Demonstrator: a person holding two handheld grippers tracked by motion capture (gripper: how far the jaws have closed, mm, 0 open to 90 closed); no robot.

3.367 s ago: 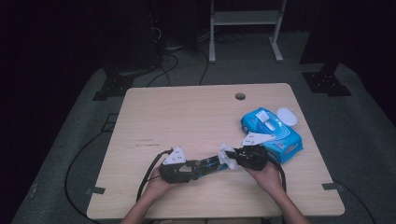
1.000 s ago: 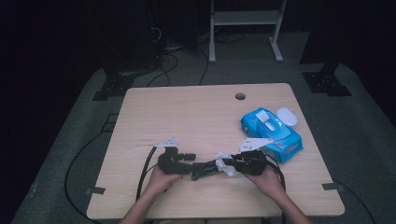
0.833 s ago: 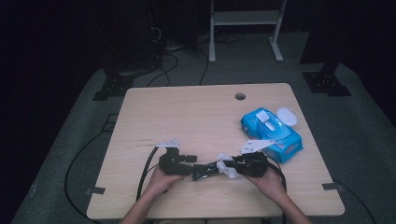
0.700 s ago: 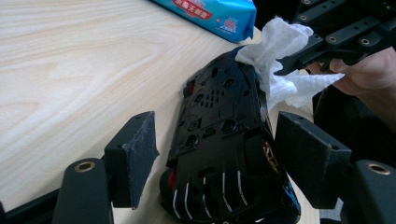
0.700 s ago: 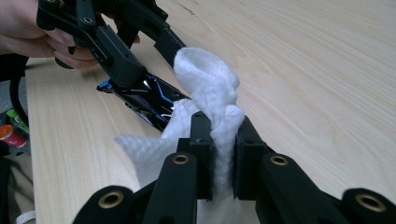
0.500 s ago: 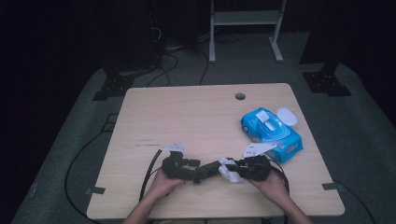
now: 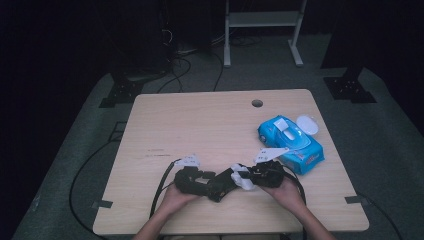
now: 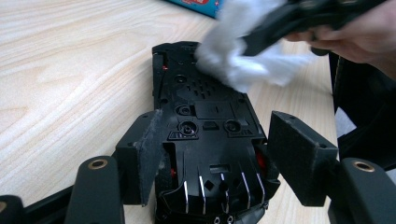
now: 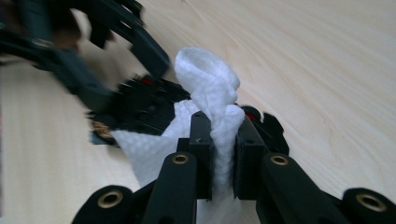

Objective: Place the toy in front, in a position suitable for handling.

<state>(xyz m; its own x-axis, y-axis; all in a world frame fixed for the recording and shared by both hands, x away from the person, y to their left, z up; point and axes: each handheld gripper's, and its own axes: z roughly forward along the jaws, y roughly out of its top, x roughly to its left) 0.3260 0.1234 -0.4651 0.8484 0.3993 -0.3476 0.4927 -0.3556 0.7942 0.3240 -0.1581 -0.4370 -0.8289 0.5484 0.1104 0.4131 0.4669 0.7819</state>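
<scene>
A black toy car (image 8: 205, 121) lies underside up between the jaws of my left gripper (image 8: 219, 158). The jaws have just been closing, and their pads (image 8: 149, 158) now sit against the car's sides. My right gripper (image 9: 223, 140) is shut on a crumpled white wipe (image 9: 208, 79) and presses it on the car's far end (image 9: 144, 107). In the high view both grippers meet near the table's front edge, the left gripper (image 7: 220, 186) pointing right at the right gripper (image 7: 248, 178), with the wipe (image 7: 241, 176) between them.
A blue pack of wipes (image 7: 292, 145) with its white lid (image 7: 307, 123) open lies at the table's right side, just behind my right hand. A cable hole (image 7: 257, 103) sits near the far edge. Cables trail off the front left.
Both hands have stayed near the front edge. The wipe has slid a little along the car's underside, and the left gripper has turned slightly with the car.
</scene>
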